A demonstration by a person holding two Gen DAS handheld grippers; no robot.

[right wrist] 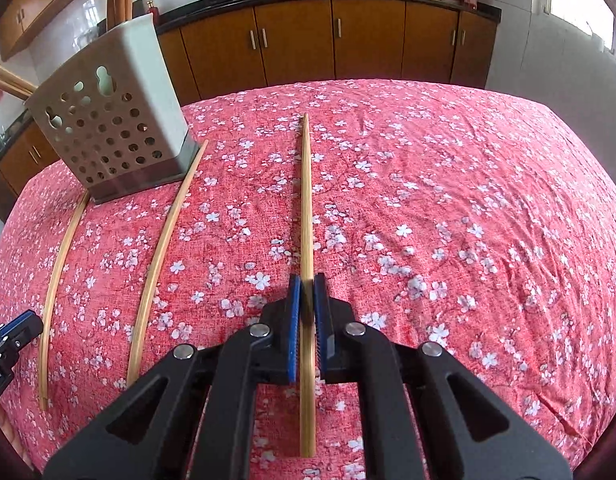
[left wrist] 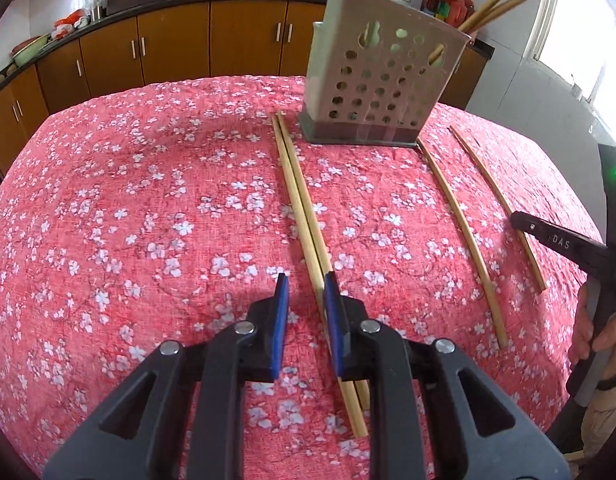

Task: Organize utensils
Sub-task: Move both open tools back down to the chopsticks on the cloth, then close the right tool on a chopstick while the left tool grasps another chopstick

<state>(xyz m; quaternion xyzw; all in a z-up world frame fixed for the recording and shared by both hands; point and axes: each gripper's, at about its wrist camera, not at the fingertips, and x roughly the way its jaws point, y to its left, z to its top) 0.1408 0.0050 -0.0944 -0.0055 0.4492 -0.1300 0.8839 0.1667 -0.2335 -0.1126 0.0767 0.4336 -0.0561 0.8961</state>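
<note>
right gripper (right wrist: 307,296): fingers narrow around one chopstick (right wrist: 305,208) on the bench (right wrist: 468,200), ready to lift | left gripper (left wrist: 305,294): fingers half-wide, chopstick pair (left wrist: 299,200) beside one finger, not gripped | perforated holder (left wrist: 382,80) waits behind

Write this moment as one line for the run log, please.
left tongs: open over chopstick pair | right tongs: shut on single chopstick | perforated holder: upright, holds chopsticks | tablecloth
</note>
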